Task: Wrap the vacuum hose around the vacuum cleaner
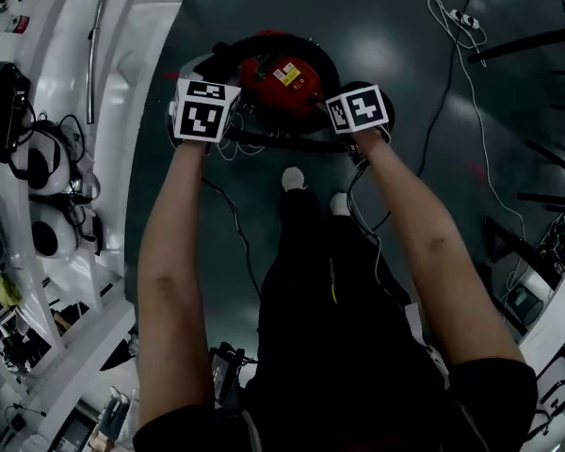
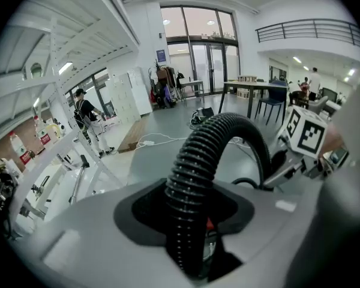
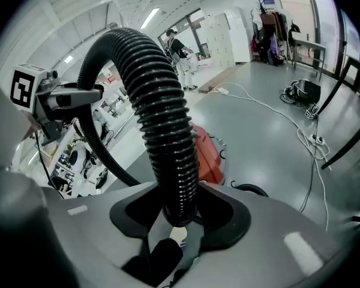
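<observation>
Hose [image 2: 207,143], clamped in both my left gripper [image 2: 189,245] and right gripper [image 3: 177,227], spans left-to-right just below the red vacuum cleaner [image 1: 284,78], upper centre, midway between them.

Seen from above, a person's two bare forearms reach down toward a red vacuum cleaner [image 1: 284,76] standing on a dark floor [image 1: 386,36]. Each hand carries tongs topped with a black-and-white marker cube, the left tongs [image 1: 207,121] beside the machine's left flank and the right tongs [image 1: 360,113] at its right. The black hose [image 1: 284,142] arcs over the far side of the vacuum cleaner, and one stretch runs between the two tongs. White shoes [image 1: 293,178] show below, and white shelving [image 1: 122,83] lines the left.
</observation>
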The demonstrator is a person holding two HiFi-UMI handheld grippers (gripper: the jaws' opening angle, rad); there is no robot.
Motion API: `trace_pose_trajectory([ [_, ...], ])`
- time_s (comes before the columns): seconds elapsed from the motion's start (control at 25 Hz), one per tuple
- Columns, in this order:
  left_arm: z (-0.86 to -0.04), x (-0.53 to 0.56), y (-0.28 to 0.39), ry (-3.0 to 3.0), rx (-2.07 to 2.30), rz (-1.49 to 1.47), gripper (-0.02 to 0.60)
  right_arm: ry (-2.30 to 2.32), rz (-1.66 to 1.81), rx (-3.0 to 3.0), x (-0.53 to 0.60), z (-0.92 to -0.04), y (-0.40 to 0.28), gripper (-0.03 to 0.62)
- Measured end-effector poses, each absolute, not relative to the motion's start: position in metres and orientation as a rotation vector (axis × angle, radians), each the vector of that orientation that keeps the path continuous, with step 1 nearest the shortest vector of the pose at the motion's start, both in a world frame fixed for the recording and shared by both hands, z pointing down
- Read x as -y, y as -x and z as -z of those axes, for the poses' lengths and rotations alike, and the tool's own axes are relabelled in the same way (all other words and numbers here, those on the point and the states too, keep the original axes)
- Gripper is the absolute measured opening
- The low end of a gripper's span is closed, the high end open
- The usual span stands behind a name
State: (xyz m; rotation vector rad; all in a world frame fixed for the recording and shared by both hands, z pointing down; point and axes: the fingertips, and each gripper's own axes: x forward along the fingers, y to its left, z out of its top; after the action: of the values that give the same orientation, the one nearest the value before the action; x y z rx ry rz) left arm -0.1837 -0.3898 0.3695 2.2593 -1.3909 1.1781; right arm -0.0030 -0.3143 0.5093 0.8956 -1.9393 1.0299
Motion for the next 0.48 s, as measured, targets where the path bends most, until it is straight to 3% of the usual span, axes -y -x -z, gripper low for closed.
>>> trace_pose_trajectory([
  [0.48,-0.393,0.42,0.193,-2.386,1.238,-1.227,0.17,-1.001,-0.864,1.842,0.343,-0.527,0.005,0.195],
])
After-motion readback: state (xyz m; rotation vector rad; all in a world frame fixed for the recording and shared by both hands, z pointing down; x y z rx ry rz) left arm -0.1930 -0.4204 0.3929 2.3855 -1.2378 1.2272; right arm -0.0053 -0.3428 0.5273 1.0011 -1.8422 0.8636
